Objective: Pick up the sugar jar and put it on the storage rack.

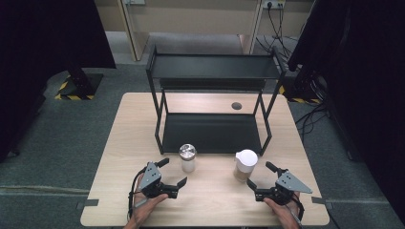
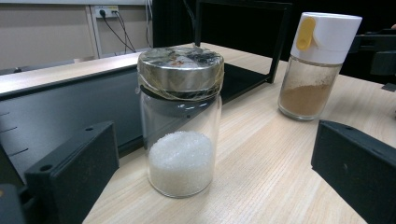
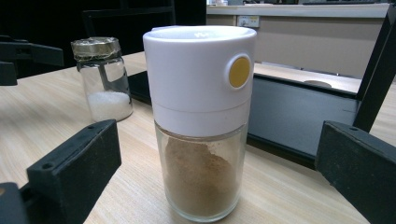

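Note:
A glass jar with a silver lid (image 1: 187, 158) holds white grains and stands on the table in front of the black rack. My left gripper (image 1: 172, 172) is open just left of it, jaws spread wide; in the left gripper view the jar (image 2: 180, 126) stands between and beyond the two jaws, untouched. A glass shaker with a white cap (image 1: 245, 165) holds brown powder to the right. My right gripper (image 1: 261, 175) is open beside it; in the right gripper view the shaker (image 3: 201, 116) stands between the spread jaws without contact.
A black two-tier metal rack (image 1: 212, 107) stands at the table's middle back, its lower shelf just behind both containers. The wooden table (image 1: 119, 157) has bare room at left and right. A dark round grommet (image 1: 236, 106) sits behind the rack.

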A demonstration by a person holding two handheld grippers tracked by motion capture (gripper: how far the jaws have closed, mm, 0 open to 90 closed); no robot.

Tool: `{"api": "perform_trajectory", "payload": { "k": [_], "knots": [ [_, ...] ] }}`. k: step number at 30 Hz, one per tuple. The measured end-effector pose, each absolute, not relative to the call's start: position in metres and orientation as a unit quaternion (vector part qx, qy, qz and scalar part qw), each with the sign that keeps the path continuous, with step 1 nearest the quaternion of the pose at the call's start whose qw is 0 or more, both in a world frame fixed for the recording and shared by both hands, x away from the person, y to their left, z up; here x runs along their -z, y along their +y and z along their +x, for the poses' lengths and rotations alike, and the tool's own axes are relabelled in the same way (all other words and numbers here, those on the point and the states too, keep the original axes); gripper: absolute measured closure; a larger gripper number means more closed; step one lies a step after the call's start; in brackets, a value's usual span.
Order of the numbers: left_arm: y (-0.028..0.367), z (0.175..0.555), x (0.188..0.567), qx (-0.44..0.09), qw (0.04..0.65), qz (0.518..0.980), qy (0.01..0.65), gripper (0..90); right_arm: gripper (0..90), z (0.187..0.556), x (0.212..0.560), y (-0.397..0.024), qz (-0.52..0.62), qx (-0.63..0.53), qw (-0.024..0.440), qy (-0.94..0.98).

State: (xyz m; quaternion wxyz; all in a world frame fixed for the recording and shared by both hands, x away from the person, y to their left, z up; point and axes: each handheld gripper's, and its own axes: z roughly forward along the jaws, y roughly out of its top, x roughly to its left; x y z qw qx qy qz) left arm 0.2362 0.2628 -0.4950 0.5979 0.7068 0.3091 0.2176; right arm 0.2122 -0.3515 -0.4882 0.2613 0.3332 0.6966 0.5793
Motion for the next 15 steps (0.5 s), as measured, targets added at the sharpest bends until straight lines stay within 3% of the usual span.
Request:
{"api": "perform_trajectory", "payload": {
  "k": [15],
  "knots": [
    [0.2625, 0.2362, 0.4959, -0.217, 0.598, 0.706, 0.311, 0.2, 0.6, 0.2120, 0.4895, -0.3514, 0.337, -0.582, 0.258, 0.694]
  ]
}}
